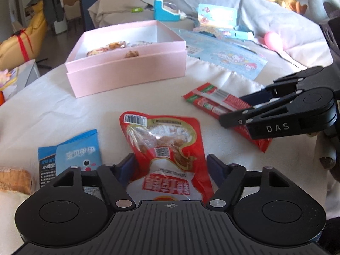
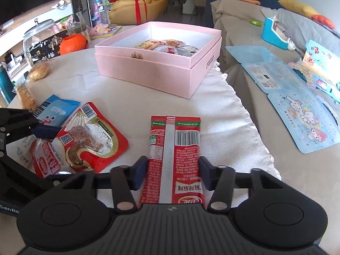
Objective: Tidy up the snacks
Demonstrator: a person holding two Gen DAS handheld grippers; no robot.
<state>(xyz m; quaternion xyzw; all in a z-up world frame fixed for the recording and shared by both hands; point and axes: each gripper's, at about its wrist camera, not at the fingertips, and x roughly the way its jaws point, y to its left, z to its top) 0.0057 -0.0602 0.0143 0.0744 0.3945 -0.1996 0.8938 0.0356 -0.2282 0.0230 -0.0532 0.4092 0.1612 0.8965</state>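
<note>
A pink box (image 1: 127, 72) (image 2: 161, 72) holds several wrapped snacks at the far side of the white-clothed table (image 1: 63, 110). My left gripper (image 1: 170, 167) is open, its fingers on either side of a red meat-snack pouch (image 1: 167, 148) (image 2: 80, 142) lying flat. My right gripper (image 2: 173, 172) (image 1: 233, 114) is open around the near end of a long red snack packet (image 2: 174, 155) (image 1: 214, 104), which lies on the cloth. A blue snack packet (image 1: 72, 155) (image 2: 55, 112) lies left of the red pouch.
Bread-like snacks (image 2: 39, 70) (image 1: 14, 180) lie at the table's left edge. A glass jar (image 2: 40, 40) and an orange pumpkin pot (image 2: 73, 43) stand behind. Blue toy packaging (image 2: 297, 106) (image 1: 223, 48) lies on the grey sofa to the right.
</note>
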